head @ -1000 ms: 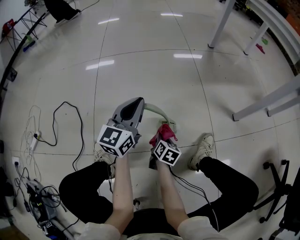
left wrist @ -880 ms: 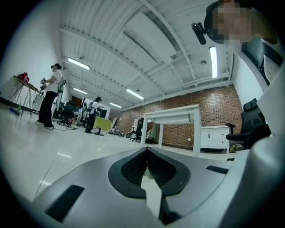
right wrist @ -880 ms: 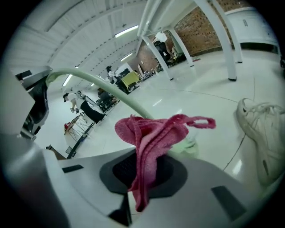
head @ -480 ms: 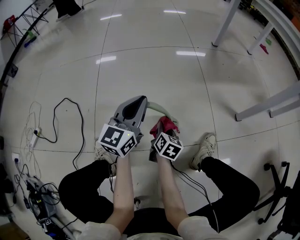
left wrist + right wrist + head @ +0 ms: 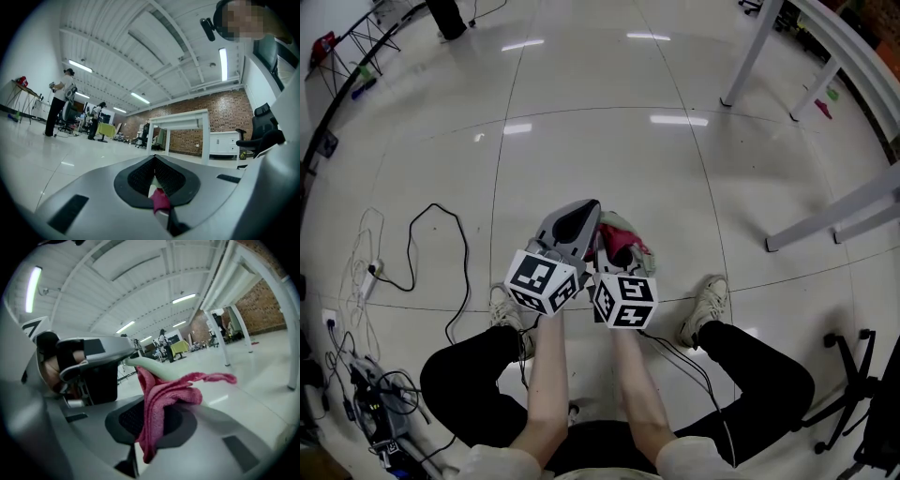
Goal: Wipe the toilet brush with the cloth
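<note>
Left gripper (image 5: 154, 180) clamped on toilet brush (image 5: 155, 368) handle; right gripper (image 5: 148, 428) pinches pink cloth (image 5: 174, 392) (draped against that pale-green handle)

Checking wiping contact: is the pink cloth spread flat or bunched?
Bunched: the cloth hangs in folds from the shut right claw, over the brush handle.

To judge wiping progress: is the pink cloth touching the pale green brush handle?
Touching. Right gripper view: the cloth lies draped over the brush handle.
</note>
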`<state>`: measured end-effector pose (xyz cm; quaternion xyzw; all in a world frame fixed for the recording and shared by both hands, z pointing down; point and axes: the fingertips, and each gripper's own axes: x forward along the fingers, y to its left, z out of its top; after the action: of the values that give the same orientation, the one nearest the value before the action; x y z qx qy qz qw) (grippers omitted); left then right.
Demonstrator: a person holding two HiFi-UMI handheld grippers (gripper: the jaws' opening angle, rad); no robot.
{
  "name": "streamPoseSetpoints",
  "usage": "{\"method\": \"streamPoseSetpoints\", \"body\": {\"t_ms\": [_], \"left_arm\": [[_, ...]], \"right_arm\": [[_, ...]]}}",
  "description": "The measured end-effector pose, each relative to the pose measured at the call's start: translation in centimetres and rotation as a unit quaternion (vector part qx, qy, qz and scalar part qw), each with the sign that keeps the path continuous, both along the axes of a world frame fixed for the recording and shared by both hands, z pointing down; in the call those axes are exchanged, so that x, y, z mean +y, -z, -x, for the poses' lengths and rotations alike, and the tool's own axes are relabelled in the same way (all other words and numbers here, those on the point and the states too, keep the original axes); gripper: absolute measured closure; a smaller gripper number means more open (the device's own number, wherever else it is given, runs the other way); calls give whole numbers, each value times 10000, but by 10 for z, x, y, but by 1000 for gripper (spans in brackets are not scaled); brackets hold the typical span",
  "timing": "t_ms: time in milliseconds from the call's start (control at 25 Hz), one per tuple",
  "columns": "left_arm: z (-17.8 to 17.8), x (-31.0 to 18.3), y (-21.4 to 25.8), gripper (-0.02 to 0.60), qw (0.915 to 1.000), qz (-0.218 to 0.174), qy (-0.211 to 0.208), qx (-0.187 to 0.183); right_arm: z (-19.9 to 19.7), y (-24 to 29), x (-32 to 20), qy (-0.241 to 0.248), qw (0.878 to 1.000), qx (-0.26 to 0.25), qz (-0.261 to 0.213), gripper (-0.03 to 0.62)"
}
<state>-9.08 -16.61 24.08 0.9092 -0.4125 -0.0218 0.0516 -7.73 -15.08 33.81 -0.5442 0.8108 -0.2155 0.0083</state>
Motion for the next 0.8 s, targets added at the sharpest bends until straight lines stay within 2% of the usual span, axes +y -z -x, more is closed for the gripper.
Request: {"method": "streamPoseSetpoints", "body": {"t_ms": [280,400,600,680,800], "left_arm": [[-1,1,1,577,10000,34,-21,-2],[-1,1,1,577,10000,53,-14,48],[1,4,1,577,9999,-44,40,-81],[6,9,3,577,9997,-96,228,-76],[26,24,9,577,9973,-169,696,183]], "right_arm": [[21,27,8,770,9928,621,-681,562],[26,31,12,1012,9885,723,-857,562],[26,25,22,1127,9856,944,-841,562],[18,13,35,1248,9825,1149,-769,562],[-3,-13,54,1181,9836,1287,-459,562]]}}
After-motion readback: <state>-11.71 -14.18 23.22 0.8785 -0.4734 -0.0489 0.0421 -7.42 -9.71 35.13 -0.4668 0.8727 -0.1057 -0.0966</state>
